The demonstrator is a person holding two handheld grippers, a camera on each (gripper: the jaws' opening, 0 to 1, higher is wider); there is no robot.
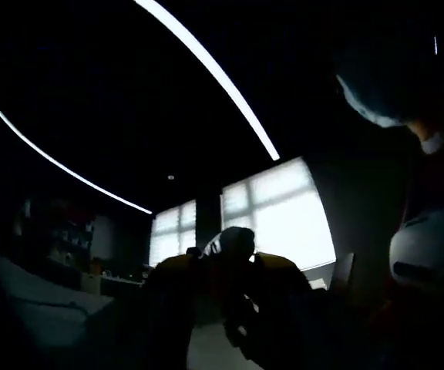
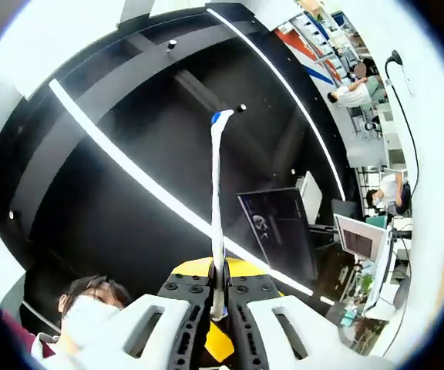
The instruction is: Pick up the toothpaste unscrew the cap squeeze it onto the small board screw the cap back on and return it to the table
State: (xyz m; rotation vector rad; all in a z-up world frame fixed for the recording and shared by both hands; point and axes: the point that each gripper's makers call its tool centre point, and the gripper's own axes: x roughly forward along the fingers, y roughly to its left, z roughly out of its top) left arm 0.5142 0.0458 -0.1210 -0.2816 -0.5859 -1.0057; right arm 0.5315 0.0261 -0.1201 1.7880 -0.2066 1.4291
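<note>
While the right gripper (image 2: pixel 218 312) rises from the bottom of the right gripper view, its white jaws are pressed together on the toothpaste (image 2: pixel 217 216), a thin white tube seen edge-on. The tube stands up through the middle of the frame, its blue-tipped end at upper centre against the dark ceiling. Which end is clamped between the jaws is hidden, and I cannot tell whether a cap is on it. Light strips (image 2: pixel 141 181) cross the ceiling diagonally. A person in a face mask (image 2: pixel 91 312) looks in at the lower left. Monitors (image 2: pixel 280 227) sit at the centre right, and other people (image 2: pixel 353 92) show at the upper right.

The left gripper view is very dark. Its left gripper (image 1: pixel 222 304) shows as a backlit silhouette at lower centre before bright windows (image 1: pixel 284 212); whether its jaws are apart or together cannot be made out. A masked person (image 1: pixel 418 146) is cut off at the right edge.
</note>
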